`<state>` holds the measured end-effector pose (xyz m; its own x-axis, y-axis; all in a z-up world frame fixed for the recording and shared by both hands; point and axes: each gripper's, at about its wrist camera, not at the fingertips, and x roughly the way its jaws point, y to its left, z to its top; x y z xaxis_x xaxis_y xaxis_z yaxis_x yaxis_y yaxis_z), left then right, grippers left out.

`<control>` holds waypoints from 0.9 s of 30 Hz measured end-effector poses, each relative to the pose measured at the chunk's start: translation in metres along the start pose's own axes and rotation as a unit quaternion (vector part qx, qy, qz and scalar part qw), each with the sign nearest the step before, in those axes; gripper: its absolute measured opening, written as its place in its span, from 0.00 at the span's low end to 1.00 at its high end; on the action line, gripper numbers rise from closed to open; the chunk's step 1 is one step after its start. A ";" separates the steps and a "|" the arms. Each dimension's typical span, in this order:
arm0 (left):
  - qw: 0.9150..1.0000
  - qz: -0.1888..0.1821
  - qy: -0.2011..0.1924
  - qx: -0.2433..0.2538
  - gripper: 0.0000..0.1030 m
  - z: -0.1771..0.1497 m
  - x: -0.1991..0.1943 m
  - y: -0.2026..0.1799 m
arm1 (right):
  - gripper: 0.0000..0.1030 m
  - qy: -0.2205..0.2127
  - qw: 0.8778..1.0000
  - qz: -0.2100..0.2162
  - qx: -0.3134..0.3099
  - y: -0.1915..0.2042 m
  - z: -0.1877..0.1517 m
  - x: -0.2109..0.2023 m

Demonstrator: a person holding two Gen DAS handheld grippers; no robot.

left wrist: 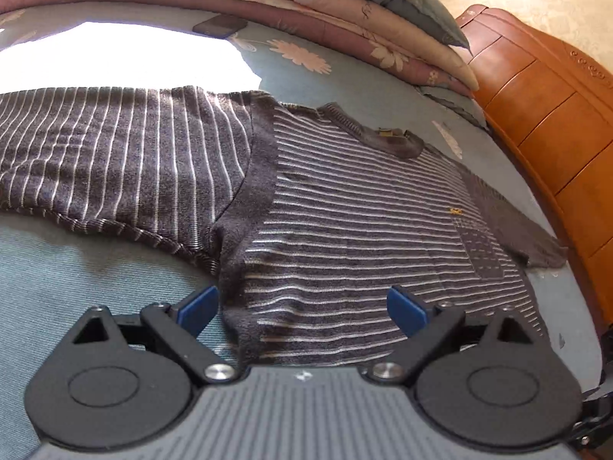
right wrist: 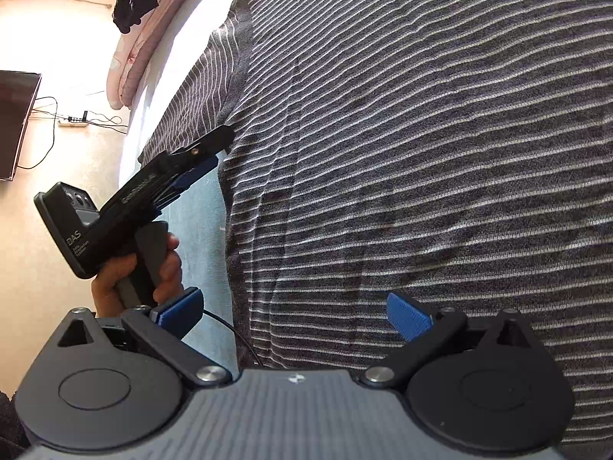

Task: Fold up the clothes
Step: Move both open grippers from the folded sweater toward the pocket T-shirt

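Claws (left wrist: 302,308) (right wrist: 295,316) both gaping over the flat sweater (left wrist: 364,211) on the bed (left wrist: 76,280); sleeve fold likely next.

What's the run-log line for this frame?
striped sweater flat on bed | left gripper open at side edge | right gripper open over body

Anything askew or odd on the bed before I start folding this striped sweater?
Nothing is damaged or spilled. The striped sweater lies mostly flat, with its sleeve spread sideways. Only a dark phone-like object near the quilts sits away from the work. Both the left gripper and the right gripper are open.
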<state>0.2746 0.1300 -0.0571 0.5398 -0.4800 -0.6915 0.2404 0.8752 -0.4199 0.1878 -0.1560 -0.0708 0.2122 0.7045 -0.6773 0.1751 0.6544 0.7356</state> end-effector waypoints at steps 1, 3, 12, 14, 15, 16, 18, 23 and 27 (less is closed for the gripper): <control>1.000 -0.008 -0.007 -0.007 0.93 0.000 -0.005 -0.001 | 1.00 -0.001 1.000 0.000 0.002 -0.002 0.001 -0.001; 1.000 -0.002 -0.007 -0.022 0.94 -0.004 -0.005 0.002 | 1.00 -0.002 1.000 0.001 0.005 -0.005 0.001 -0.001; 0.996 0.022 -0.006 -0.091 0.94 -0.021 -0.008 0.017 | 1.00 -0.008 1.000 -0.001 0.001 -0.007 0.000 -0.006; 0.994 0.027 -0.006 -0.106 0.94 -0.025 -0.008 0.020 | 1.00 -0.010 1.000 -0.006 0.002 -0.009 0.000 -0.007; 0.993 0.030 -0.005 -0.113 0.94 -0.027 -0.009 0.022 | 1.00 -0.012 1.000 -0.006 0.004 -0.010 0.000 -0.008; 0.993 0.030 -0.008 -0.116 0.94 -0.028 -0.010 0.021 | 1.00 -0.013 1.000 -0.003 0.006 -0.011 0.000 -0.009; 0.994 0.019 -0.025 -0.103 0.94 -0.023 -0.017 0.011 | 1.00 -0.016 1.000 0.001 0.011 -0.012 0.000 -0.009; 0.995 -0.032 -0.018 -0.093 0.95 -0.021 0.003 -0.012 | 1.00 -0.013 1.000 0.003 0.010 -0.010 -0.002 -0.003; 0.996 -0.015 0.002 -0.084 0.94 -0.029 0.016 -0.010 | 1.00 -0.008 1.000 -0.006 -0.002 -0.005 -0.006 0.001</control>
<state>0.2572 0.1119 -0.0811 0.5314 -0.5068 -0.6788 0.1175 0.8376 -0.5334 0.1814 -0.1569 -0.0755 0.2259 0.6925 -0.6851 0.1744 0.6632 0.7279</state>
